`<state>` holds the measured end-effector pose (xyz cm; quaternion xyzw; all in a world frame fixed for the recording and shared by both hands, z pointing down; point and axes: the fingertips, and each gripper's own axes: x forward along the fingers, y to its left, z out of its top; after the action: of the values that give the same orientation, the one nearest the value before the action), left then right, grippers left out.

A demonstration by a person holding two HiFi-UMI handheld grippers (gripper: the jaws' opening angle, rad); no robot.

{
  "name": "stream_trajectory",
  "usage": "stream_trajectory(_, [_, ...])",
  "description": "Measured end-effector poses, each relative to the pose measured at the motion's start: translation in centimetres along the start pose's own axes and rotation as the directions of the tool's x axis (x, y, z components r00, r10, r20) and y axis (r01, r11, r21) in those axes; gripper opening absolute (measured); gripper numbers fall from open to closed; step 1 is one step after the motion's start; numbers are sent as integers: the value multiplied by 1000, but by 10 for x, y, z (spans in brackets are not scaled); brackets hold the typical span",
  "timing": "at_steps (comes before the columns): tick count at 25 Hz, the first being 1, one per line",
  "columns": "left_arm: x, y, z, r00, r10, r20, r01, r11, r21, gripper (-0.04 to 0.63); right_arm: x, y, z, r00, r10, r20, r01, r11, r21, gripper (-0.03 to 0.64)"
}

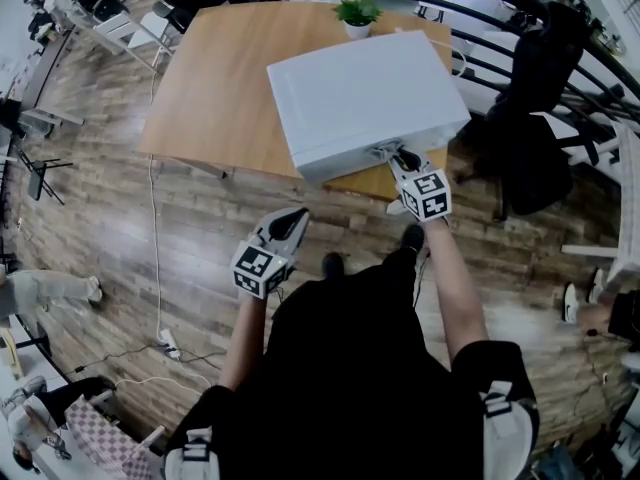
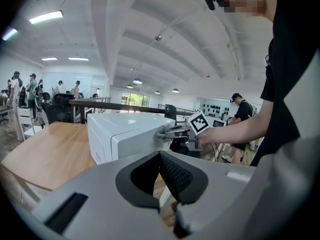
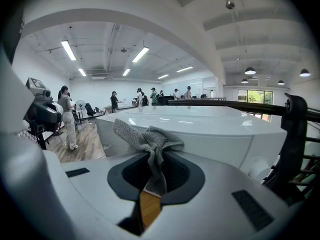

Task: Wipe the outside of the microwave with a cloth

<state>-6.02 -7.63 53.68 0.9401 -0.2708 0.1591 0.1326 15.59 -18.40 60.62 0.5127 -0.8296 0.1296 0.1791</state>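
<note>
At the near right corner of a wooden bench [image 1: 210, 88], a white microwave [image 1: 365, 98] sits with its long axis across the head view, one long side facing the person. The right gripper [image 1: 388, 152] is clamped on a grey cloth [image 3: 150, 139] pressed to that side; only its own view shows the bunched weave. The left gripper [image 1: 297, 215], jaws together and empty, hangs over the floor [image 1: 150, 228], well apart.

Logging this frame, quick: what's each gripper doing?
Left gripper: closed, empty.
Right gripper: closed on the cloth, at the microwave.
</note>
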Motion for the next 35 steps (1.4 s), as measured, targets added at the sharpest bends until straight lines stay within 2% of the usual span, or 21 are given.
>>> stream_trajectory(14, [1,-1,-2,1000,-2,3,2,1000,-12,-1,-21,-48,-4,995,-100,8,99,994,42,40])
stream_trajectory(27, [4,-9,-5,1000,-9,-15,9,1000,-10,0,-43,-103,-15,979,-206,-15,206,974,90,40])
stream_trajectory(35, [6,-12,-10,1000,-13,-26,13,1000,-13,0,-42,-112,-24,976,-215,-21,216,972,98,40])
